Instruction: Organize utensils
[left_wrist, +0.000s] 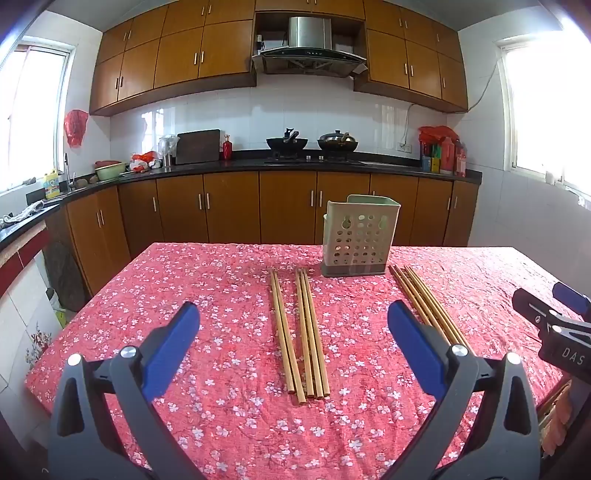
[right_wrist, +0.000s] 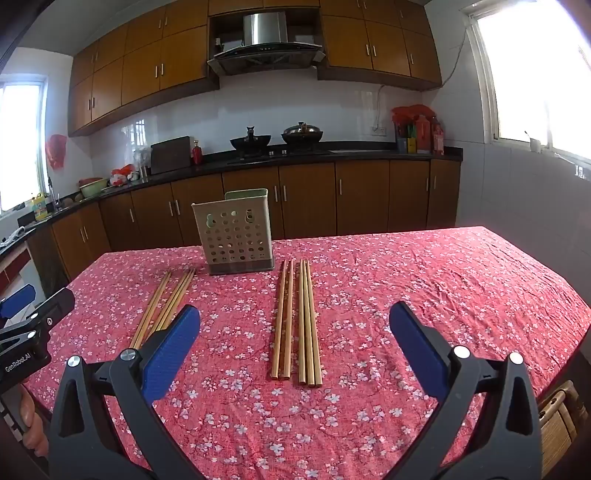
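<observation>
From my left wrist view, the right blue pad hides the near ends of the right chopstick bundle (left_wrist: 424, 302), and the right gripper (left_wrist: 554, 317) is cut off at the frame's right edge. In the right wrist view my left pad covers the near ends of the left chopsticks (right_wrist: 166, 302), and the left gripper (right_wrist: 26, 325) shows only partly at the left edge. I cannot see into the holder (left_wrist: 360, 236); its holes show nothing clear.

My left gripper (left_wrist: 293, 325) is spread fully wide over the tablecloth (left_wrist: 184, 280), gripping nothing, touching nothing. My right gripper (right_wrist: 294, 325) is just as wide and empty.

The left chopsticks (left_wrist: 299, 332) lie between the left fingers' lines, lengthwise; the right bundle (right_wrist: 297, 321) likewise. The holder stands at the far side, between both bundles.
</observation>
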